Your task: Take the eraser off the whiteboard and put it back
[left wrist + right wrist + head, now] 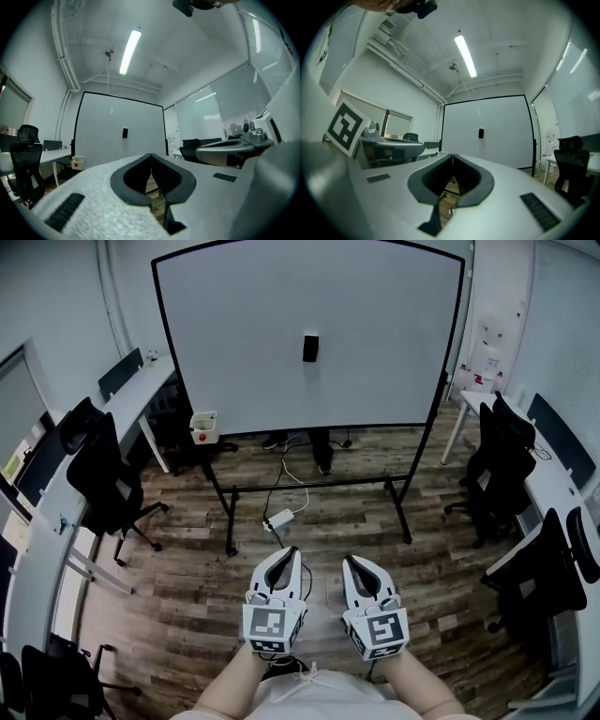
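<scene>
A small black eraser sticks near the middle of a large whiteboard on a black wheeled stand. Both gripper views show the eraser far ahead on the board. My left gripper and right gripper hang side by side low in the head view, well short of the board, pointing at it. Each has its jaw tips touching with nothing between them. In the left gripper view the left gripper is shut, and in the right gripper view the right gripper is shut too.
A white marker cup hangs at the board's lower left. A cable and power strip lie on the wood floor under the stand. Black office chairs and desks line the left side; more chairs line the right.
</scene>
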A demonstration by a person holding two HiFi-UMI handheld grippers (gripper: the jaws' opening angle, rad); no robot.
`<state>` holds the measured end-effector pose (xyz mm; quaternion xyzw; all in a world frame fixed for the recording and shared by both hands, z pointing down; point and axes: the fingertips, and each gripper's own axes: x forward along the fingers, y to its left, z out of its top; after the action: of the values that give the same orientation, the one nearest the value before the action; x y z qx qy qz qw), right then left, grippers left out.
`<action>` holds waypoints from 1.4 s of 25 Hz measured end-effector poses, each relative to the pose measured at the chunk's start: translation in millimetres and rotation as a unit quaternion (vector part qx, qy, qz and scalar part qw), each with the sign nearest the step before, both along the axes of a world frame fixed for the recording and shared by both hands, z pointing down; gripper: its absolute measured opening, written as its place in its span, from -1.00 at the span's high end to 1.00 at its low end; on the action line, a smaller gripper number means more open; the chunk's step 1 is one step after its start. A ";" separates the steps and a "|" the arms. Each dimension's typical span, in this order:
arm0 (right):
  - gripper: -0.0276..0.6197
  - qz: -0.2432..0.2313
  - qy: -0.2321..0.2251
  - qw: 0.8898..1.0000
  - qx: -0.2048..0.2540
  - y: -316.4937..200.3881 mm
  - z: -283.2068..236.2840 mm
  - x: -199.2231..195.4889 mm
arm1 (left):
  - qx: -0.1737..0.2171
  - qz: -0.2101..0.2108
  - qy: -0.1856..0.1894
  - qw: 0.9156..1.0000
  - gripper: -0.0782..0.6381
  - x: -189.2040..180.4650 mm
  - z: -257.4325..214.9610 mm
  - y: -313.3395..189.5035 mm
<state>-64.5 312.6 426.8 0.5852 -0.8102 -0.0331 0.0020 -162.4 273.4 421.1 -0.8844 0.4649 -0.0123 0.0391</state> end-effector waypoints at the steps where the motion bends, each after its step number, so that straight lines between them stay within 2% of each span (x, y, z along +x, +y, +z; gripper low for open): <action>1: 0.83 -0.001 -0.002 1.000 -0.004 -2.1 2.9 4.4 | -0.002 -0.002 0.000 1.000 0.73 2.8 2.2 -2.5; 6: 0.83 0.000 -0.017 1.000 -0.021 -19.8 14.8 26.3 | -0.020 -0.001 0.000 1.000 0.73 20.8 15.6 -19.2; 12: 0.83 0.016 -0.018 1.000 -0.020 -69.2 18.9 50.5 | -0.013 0.010 -0.002 1.000 0.73 43.4 19.6 -69.9; 18: 0.83 0.027 -0.013 0.999 -0.017 -148.8 17.0 70.3 | -0.013 0.019 0.009 1.000 0.73 63.6 17.9 -156.0; 28: 0.83 0.036 -0.013 0.999 -0.003 -311.4 -7.0 93.6 | 0.009 0.018 0.012 1.000 0.73 85.3 -10.2 -328.8; 31: 0.83 0.042 -0.013 0.999 -0.005 -350.1 -8.4 100.2 | 0.011 0.024 0.007 1.000 0.73 93.1 -10.2 -365.6; 35: 0.83 0.036 -0.019 0.999 -0.009 -390.6 -7.6 103.2 | 0.006 0.008 0.001 1.000 0.73 93.2 -14.2 -401.8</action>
<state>38.7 -78.1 419.2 0.6146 -0.7887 -0.0144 -0.0069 -69.2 -128.4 406.9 -0.8880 0.4576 -0.0084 0.0440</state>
